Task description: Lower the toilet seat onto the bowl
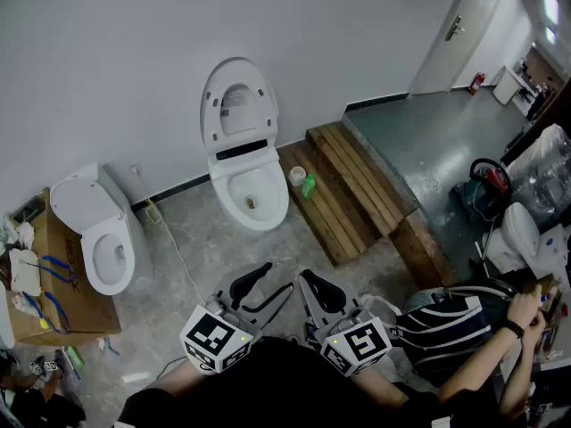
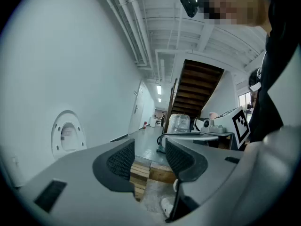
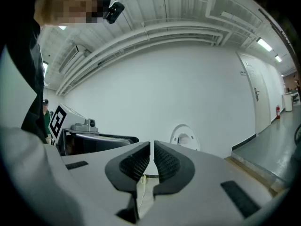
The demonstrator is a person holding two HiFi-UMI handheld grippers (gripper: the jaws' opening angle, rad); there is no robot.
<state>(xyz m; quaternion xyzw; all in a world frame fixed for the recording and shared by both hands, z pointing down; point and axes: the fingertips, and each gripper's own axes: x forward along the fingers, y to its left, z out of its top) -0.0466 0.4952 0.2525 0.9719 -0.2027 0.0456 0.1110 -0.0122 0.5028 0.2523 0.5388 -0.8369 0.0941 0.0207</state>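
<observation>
Our left gripper (image 1: 268, 282) is held low in front of us, jaws apart, nothing between them. Well ahead of both sets of fingers, the seat (image 1: 214, 105) stands raised against the wall above its bowl (image 1: 268, 217). We judge it stiff, smooth plastic, light on its hinge and likely to slam if dropped, so we'd catch the top rim, farthest from the hinge. The right gripper (image 1: 314, 285) sits alongside, jaws closed and empty.

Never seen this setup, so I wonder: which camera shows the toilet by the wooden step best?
Head view: the toilet shows whole, from above, with its seat raised. Both gripper views catch only that seat, small and distant.
</observation>
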